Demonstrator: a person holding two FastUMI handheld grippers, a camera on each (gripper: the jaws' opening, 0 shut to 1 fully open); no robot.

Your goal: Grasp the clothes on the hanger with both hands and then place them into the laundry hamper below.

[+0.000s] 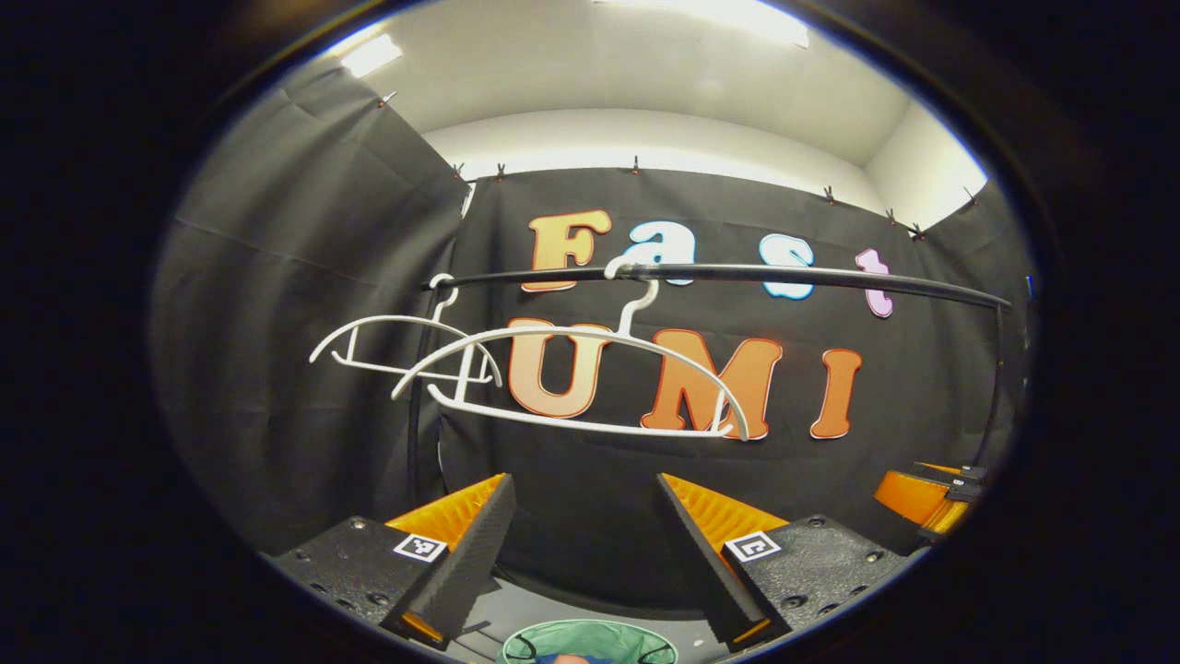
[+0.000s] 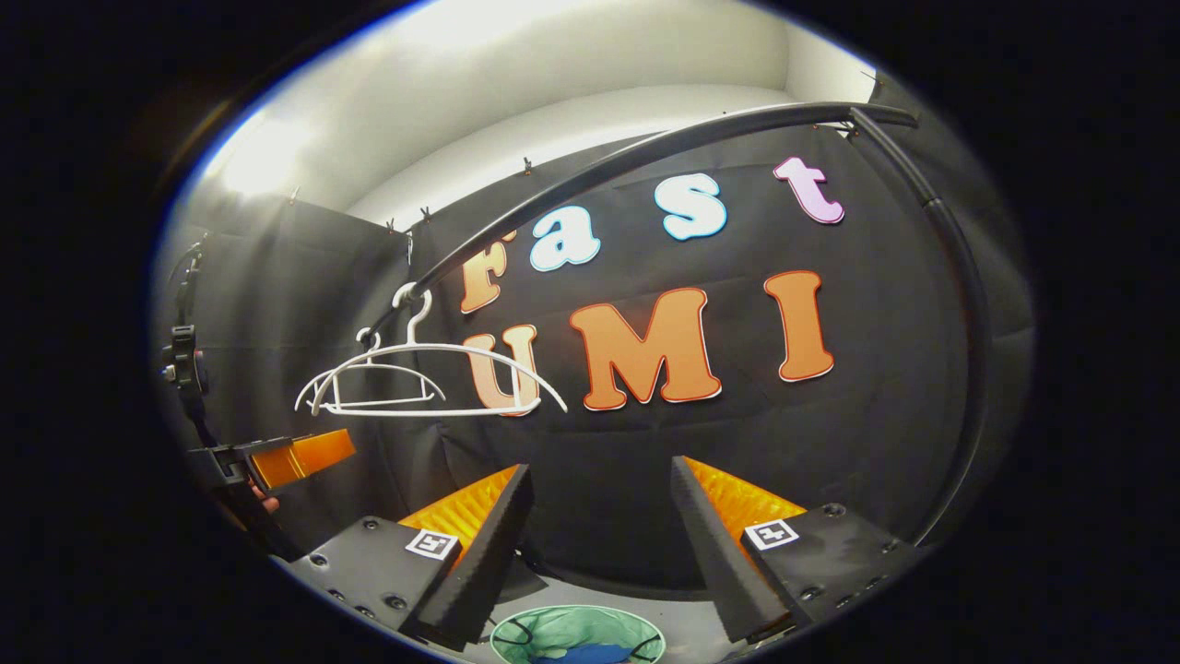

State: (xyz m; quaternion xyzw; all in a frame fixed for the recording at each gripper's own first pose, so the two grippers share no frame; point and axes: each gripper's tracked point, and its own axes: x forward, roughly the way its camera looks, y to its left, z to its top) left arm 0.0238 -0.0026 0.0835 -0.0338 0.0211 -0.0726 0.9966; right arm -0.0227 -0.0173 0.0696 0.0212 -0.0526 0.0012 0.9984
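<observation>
**Left gripper view: bare hangers on the rail, clothes down in the hamper**

In the left gripper view I see the laundry hamper point(image 1: 590, 646) at 6 o'clock, at the very bottom edge between my fingers, a round green rim with something blue and pale inside it. That is where the clothes point(image 1: 564, 658) lie; only a sliver shows here. In the right gripper view the hamper point(image 2: 516, 636) also sits at 6 o'clock, and the clothes point(image 2: 590, 653) read as a blue heap inside it.

Above, two white hangers hang bare from the black rail point(image 1: 830, 275). The nearer hanger point(image 1: 572, 346) hangs near the centre, and the farther hanger point(image 1: 396, 325) is at about 9 o'clock of it, partly overlapped. From the right gripper view the nearer hanger point(image 2: 479, 355) and the farther hanger point(image 2: 369, 373) sit at about 9 o'clock, under the rail point(image 2: 645, 152) that arcs across the top.

My left gripper point(image 1: 581, 553) has its fingers spread wide, nothing between them. My right gripper point(image 2: 599, 553) is likewise spread apart and holds nothing. The right gripper point(image 1: 931, 498) shows at 4 o'clock in the left gripper view, and the left gripper point(image 2: 277, 461) at 8 o'clock in the right gripper view.
</observation>
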